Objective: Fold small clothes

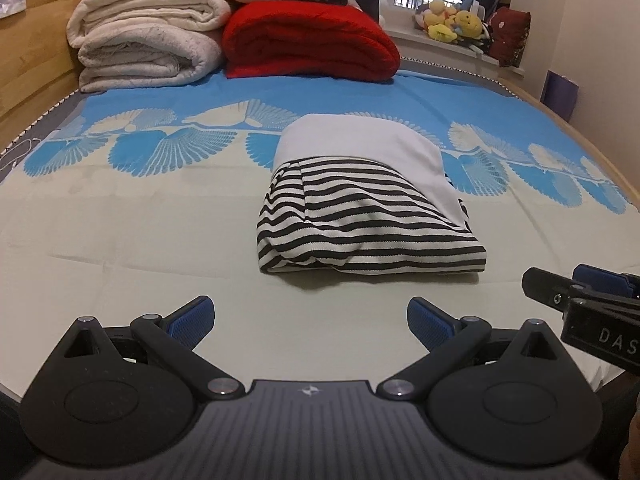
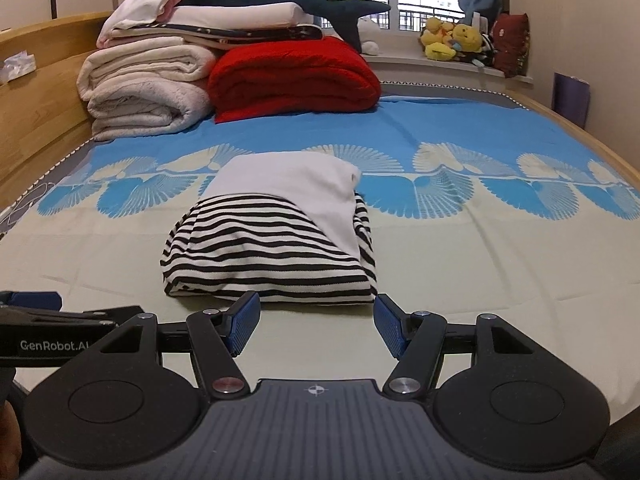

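A folded black-and-white striped garment (image 1: 360, 220) with a white upper part lies on the bed sheet (image 1: 140, 220); it also shows in the right wrist view (image 2: 272, 252). My left gripper (image 1: 310, 320) is open and empty, a short way in front of the garment's near edge. My right gripper (image 2: 314, 326) is open and empty, its fingertips just short of the garment's near fold. The right gripper shows at the right edge of the left wrist view (image 1: 584, 296). The left gripper shows at the left edge of the right wrist view (image 2: 48, 316).
Folded cream blankets (image 1: 148, 40) and a red blanket (image 1: 312, 44) are stacked at the far end of the bed. A wooden bed frame (image 1: 36, 64) runs along the left. Plush toys (image 1: 452, 20) sit on the windowsill. A wall is at the right.
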`<state>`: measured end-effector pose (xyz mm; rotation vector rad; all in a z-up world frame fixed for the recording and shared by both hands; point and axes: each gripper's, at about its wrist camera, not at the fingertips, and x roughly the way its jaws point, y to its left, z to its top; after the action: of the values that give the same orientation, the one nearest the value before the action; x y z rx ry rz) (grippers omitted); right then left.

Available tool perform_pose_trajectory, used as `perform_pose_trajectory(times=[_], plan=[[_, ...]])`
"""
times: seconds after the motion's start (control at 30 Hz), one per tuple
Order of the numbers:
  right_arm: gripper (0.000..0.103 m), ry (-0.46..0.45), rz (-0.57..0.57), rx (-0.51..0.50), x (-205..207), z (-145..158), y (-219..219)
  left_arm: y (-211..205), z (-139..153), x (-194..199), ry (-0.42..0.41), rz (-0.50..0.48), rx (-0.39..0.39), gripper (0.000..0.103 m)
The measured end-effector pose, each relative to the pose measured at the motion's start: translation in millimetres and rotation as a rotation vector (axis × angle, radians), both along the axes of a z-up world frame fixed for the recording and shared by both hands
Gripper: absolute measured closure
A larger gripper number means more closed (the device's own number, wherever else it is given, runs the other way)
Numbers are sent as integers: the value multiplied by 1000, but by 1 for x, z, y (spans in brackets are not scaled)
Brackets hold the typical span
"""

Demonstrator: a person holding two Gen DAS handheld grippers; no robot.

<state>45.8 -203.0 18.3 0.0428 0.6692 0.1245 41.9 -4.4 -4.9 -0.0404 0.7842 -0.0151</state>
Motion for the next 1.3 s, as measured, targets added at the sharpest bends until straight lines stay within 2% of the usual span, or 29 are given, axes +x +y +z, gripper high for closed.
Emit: perform_pose_trajectory(times=[1.3], plan=[[38,5,17,21,-1,4,9,3,-2,1,-1,-33,-13,1]])
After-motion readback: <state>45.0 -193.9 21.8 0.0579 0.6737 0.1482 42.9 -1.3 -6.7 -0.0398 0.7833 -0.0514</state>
